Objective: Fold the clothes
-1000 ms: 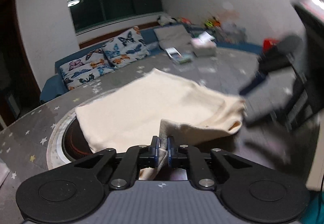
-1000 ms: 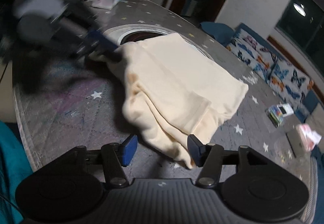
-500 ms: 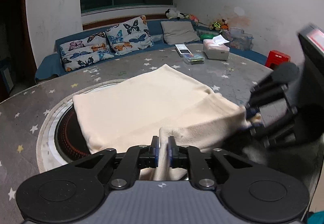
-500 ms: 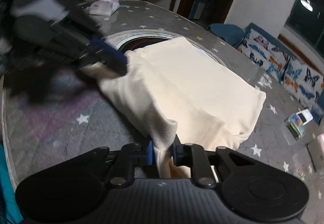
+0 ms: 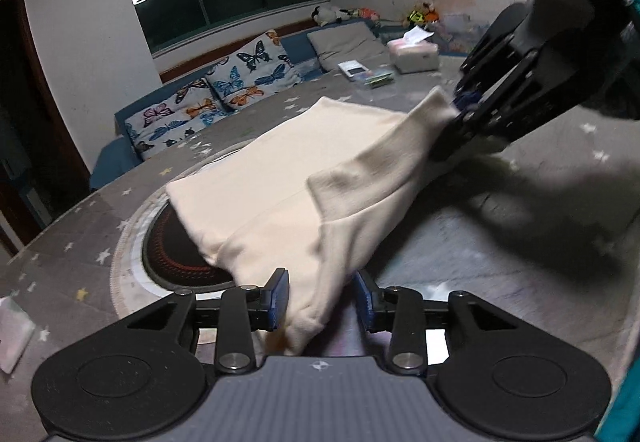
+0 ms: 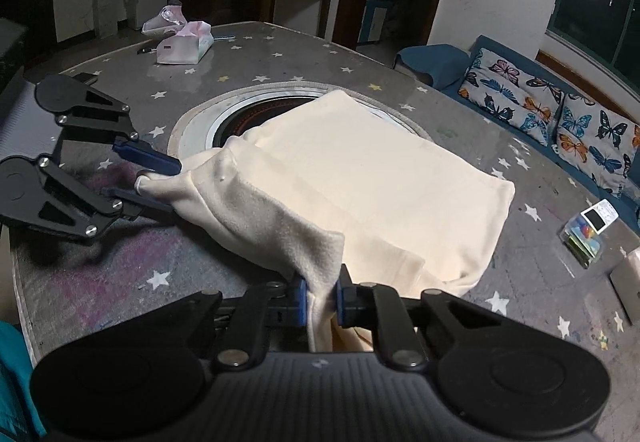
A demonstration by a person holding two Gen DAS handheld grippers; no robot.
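**Desk:** What's nearest the lens?

**Photographer:** The left gripper (image 5: pixel 322 298), fingers spread wide. One corner of a cream fleece garment (image 5: pixel 280 178) hangs loose between them, not pinched. In the other wrist view the right gripper (image 6: pixel 320 296) is narrowed tight onto the neighbouring corner.

**Desk:** And where does the garment lie?

**Photographer:** On the grey star-print bench (image 5: pixel 500 262), its folded body half covering the round dark inset (image 5: pixel 176 254) at the bench's centre. The near hem is raised off the bench and runs as a ridge from one gripper to the other. The rest lies flat beyond that ridge, towards and over the inset.

**Desk:** So what does the fold hinge on?

**Photographer:** On that ridge. Its long axis runs gripper to gripper, and the body lies straight ahead of both, so the hem would travel forward over the inset. Only the right gripper has a grip. The left's spread fingers fit either closing on the corner or letting it go, and one frame can't settle which.

**Desk:** Background?

**Photographer:** Beyond the inset, a tissue box (image 5: pixel 414 56) on the bench's far side, then butterfly cushions (image 5: pixel 240 76) on a blue sofa under a dark window.
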